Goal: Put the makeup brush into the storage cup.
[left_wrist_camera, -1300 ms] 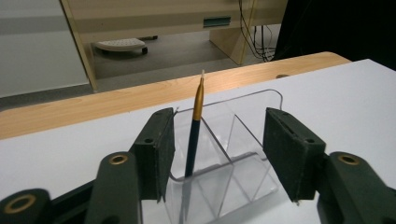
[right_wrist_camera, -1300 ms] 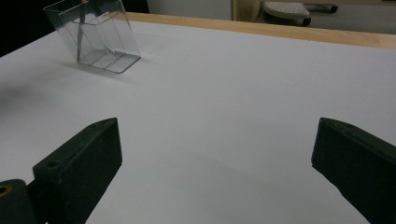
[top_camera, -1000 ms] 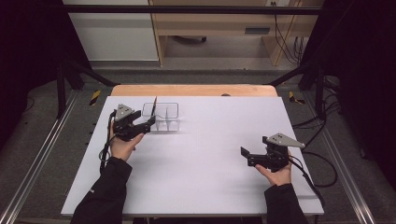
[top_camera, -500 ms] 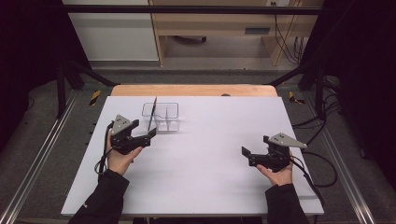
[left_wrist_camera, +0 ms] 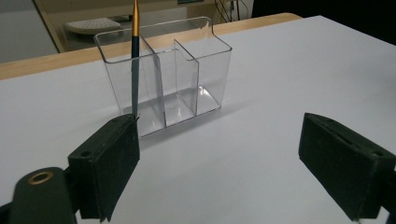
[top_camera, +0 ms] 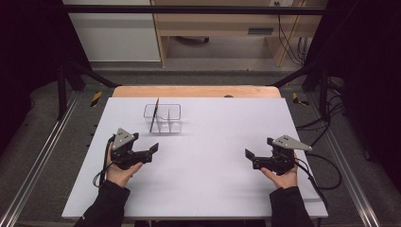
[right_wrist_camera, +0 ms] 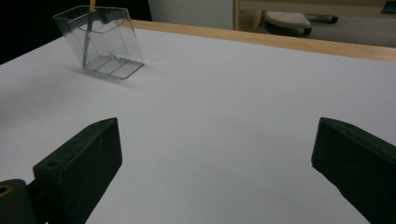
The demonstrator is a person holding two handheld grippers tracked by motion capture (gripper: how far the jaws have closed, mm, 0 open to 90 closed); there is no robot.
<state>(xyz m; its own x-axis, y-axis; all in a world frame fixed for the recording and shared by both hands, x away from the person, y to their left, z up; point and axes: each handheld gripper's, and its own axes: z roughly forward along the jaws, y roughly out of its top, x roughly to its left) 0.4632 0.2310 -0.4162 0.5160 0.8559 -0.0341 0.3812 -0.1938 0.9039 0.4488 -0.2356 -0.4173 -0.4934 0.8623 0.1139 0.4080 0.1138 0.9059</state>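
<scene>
Clear plastic organizer on the far left part of the white table, upright, with three compartments; dark pencil with golden end standing in the left compartment, leaning a little against its wall; left gripper near and to the left of the organizer, apart from it, jaws just opened wide, nothing between them; right gripper at the near right side of the table, well apart from the organizer, jaws also wide apart, holding nothing; both held low over the bare surface.
</scene>
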